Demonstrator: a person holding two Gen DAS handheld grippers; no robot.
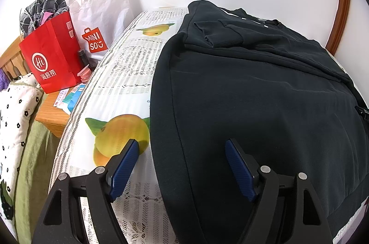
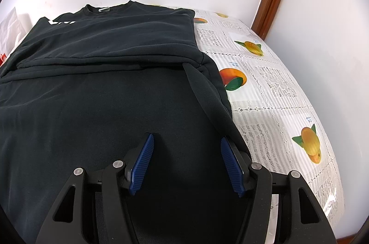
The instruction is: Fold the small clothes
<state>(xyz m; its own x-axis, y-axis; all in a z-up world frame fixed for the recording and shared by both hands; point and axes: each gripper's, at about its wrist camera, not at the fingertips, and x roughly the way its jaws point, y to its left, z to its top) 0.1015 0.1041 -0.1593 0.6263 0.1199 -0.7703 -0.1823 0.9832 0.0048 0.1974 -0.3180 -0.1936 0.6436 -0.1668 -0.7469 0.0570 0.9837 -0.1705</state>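
1. The sweatshirt [image 1: 265, 105] is black, soft and matte. It lies flat on the table, collar toward the wall, with both sleeves already folded in across the chest.
2. You cannot read the white lettering [image 2: 61, 22] near the collar; folded cloth covers most of it. A small grey tag [image 2: 103, 9] sits inside the neckline.
3. The near hem of the sweatshirt drops out of view under both grippers, so you cannot see where it ends.
4. Your left gripper [image 1: 182, 144] stands wide open over the garment's left edge. One ribbed blue pad [image 1: 124, 169] is above the tablecloth, the other above the cloth, and neither pinches anything.
5. Your right gripper [image 2: 186, 140] is open too, jaws apart over the right side of the garment, holding nothing.
6. The tablecloth [image 2: 276, 91] looks glossy and plastic, with lace-pattern panels and printed orange fruit.
7. Left of the table, a red paper bag [image 1: 52, 57] and a crinkled white bag [image 1: 101, 13] stand on a wooden surface. Checked fabric pokes out of the red one; small items at its base are too cluttered to identify.
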